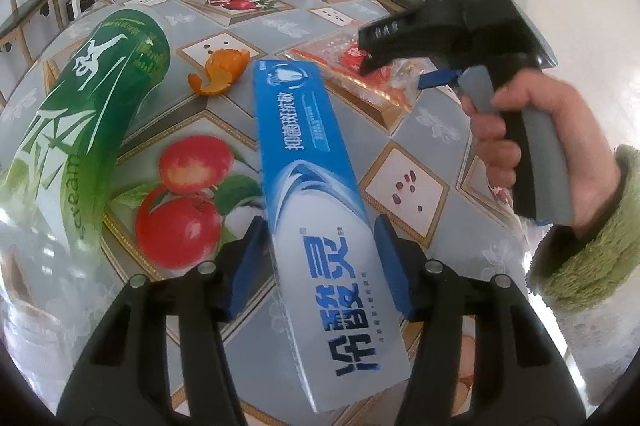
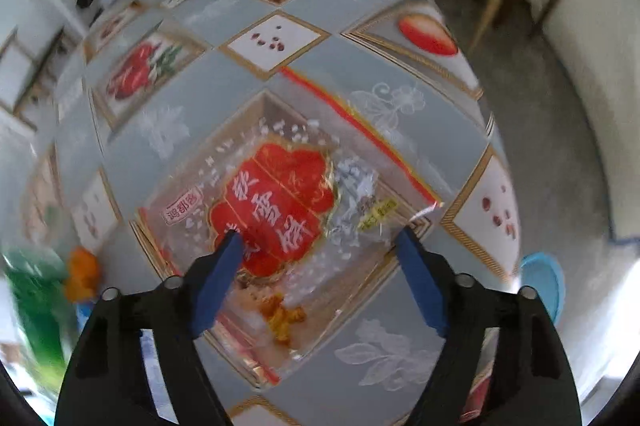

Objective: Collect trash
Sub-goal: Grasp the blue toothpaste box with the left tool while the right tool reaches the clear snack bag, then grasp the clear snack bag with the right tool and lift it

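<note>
A blue and white toothpaste box (image 1: 308, 162) lies lengthwise between the blue pads of my left gripper (image 1: 320, 226), which press on its two long edges. To its right, a clear snack wrapper (image 1: 340, 56) with a red label lies flat on the table. My right gripper (image 1: 400, 72), held by a hand in a green fuzzy sleeve, points down onto it. In the right wrist view the right gripper (image 2: 320, 238) stands open over the wrapper (image 2: 280, 194), its left fingertip (image 2: 230, 246) on the red label. An orange peel (image 1: 218, 74) lies beyond the box.
A tall green bottle (image 1: 92, 98) lies at the left, close to the peel. The table (image 1: 404, 182) wears a grey cloth printed with fruit. Its right edge drops to the floor, where a blue round object (image 2: 544, 282) sits. Chairs and clutter stand behind.
</note>
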Demonstrator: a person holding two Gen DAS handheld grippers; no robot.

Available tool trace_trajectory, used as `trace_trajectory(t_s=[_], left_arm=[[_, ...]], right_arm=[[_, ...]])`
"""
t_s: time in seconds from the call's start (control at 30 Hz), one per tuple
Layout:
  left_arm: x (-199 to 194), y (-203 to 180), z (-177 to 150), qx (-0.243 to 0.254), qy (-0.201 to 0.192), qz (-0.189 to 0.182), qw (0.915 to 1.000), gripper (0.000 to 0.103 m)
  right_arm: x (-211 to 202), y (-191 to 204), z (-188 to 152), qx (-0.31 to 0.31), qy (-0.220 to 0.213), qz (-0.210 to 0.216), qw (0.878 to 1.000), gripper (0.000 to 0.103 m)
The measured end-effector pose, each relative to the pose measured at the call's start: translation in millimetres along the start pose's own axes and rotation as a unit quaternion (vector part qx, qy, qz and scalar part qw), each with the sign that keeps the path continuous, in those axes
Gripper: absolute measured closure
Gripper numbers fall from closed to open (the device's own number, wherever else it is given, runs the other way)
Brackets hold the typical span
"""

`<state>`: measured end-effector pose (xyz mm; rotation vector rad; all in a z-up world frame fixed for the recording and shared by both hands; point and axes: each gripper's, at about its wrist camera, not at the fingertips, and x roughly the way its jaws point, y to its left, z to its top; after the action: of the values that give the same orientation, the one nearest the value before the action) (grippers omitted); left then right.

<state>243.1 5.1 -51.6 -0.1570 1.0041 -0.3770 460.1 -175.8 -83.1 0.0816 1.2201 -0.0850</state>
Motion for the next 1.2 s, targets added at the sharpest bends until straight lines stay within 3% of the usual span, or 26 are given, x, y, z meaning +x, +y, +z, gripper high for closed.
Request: trace_trajectory(t_s=[0.07,0.17,0.37,0.47,0.83,1.1,1.2], left_arm=[[-2,0,-3,0.000,0.001,0.000,1.0000,0.051],[-6,-1,-8,0.001,0.004,0.000,1.0000,0.052],[-13,-3,-19,0.010,0.008,0.001,0.9999,0.053],[-16,-3,-23,0.012,0.011,0.002,0.9999,0.053],[-21,-3,-29,0.009,0.017,0.003,0.9998,0.054],[-22,-3,-30,0.010,0.020,0.002,0.9997,0.054],[-22,-3,-32,0.015,0.019,0.004,0.9997,0.054]], right_arm=[[-5,-8,-6,-0.008,-0.004,0.003,1.000,0.045],[-9,-16,-14,-0.025,-0.004,0.009,1.000,0.049],[-31,-29,-58,-0.088,-0.015,0.007,0.996,0.053],[-46,-42,-87,-0.107,-0.012,0.008,0.994,0.062],[-89,-69,-188,-0.150,0.021,0.033,0.988,0.065],[-112,-48,-238,-0.285,0.023,0.021,0.958,0.065],[-116,-40,-242,-0.311,0.016,0.022,0.950,0.065]])
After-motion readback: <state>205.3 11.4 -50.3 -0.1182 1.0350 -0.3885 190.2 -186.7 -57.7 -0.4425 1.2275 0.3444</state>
